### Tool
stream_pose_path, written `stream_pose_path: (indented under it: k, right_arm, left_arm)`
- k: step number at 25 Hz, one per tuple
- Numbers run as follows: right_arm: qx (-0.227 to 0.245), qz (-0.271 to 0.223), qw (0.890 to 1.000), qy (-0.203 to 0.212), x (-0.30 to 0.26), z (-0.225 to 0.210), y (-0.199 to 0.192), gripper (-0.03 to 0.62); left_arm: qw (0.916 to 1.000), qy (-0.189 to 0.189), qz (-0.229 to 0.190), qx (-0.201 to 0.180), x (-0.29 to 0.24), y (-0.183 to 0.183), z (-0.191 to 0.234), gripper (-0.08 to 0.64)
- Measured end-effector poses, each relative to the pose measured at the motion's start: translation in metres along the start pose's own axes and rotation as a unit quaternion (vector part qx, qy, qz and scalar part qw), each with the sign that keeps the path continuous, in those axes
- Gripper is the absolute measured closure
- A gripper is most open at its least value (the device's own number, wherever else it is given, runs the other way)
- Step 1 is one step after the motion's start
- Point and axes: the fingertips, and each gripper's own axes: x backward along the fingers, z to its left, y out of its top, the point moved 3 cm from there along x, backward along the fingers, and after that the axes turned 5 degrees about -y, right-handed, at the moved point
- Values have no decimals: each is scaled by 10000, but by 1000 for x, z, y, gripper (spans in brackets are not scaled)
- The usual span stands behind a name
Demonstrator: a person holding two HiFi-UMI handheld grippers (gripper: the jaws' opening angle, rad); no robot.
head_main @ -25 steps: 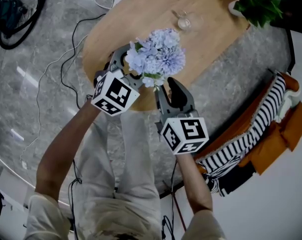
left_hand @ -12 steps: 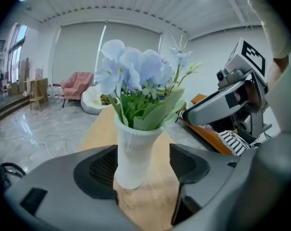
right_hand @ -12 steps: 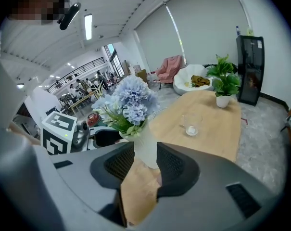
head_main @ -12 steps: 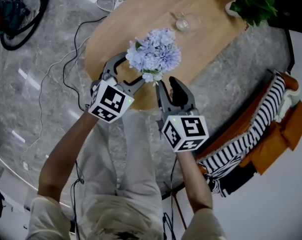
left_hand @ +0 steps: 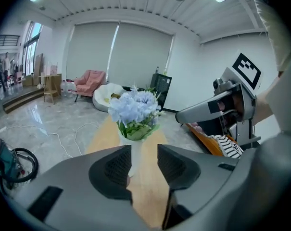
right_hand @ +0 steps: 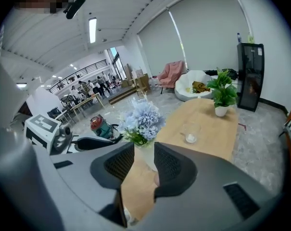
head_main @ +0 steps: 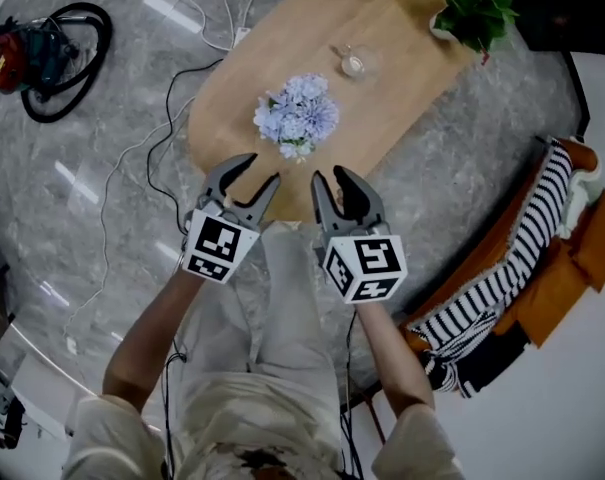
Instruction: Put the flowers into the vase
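Standing in a slim white vase [left_hand: 136, 153] on the oval light wooden worktop [head_main: 402, 88], the bunch of pale blue flowers [head_main: 297, 118] with green leaves is upright, near the middle of the worktop. Both grippers hang over the near end of the worktop, apart from the flowers and not touching them. The left gripper [head_main: 259, 171] has its jaws partly apart; they have just been closing, and nothing is between them. The right gripper [head_main: 331, 176], just beside it, has its jaws released with a narrow gap and holds nothing. Farther along the worktop stand a small clear glass [head_main: 354, 63] and a green potted plant [head_main: 472, 13].
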Motion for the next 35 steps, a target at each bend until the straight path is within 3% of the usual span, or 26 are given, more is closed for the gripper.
stream_pose_path:
  k: [3, 11, 16, 24, 35]
  right_arm:
    - [-39, 6, 10000, 85, 20, 14, 7, 469]
    - [-141, -214, 9996, 124, 81, 40, 26, 555]
    - [-255, -425, 9987, 123, 123, 59, 41, 586]
    - [-62, -700, 9972, 255, 185, 91, 49, 588]
    - [-545, -1052, 9930, -38, 224, 92, 66, 588]
  left_arm:
    - [9996, 90, -207, 193, 29, 21, -11, 547]
    - [9972, 385, -95, 640, 89, 66, -45, 552]
    - [9979, 319, 94, 555, 120, 81, -79, 552]
    - [9987, 195, 212, 418, 158, 99, -133, 552]
    - [9973, 347, -7, 652, 197, 114, -153, 552]
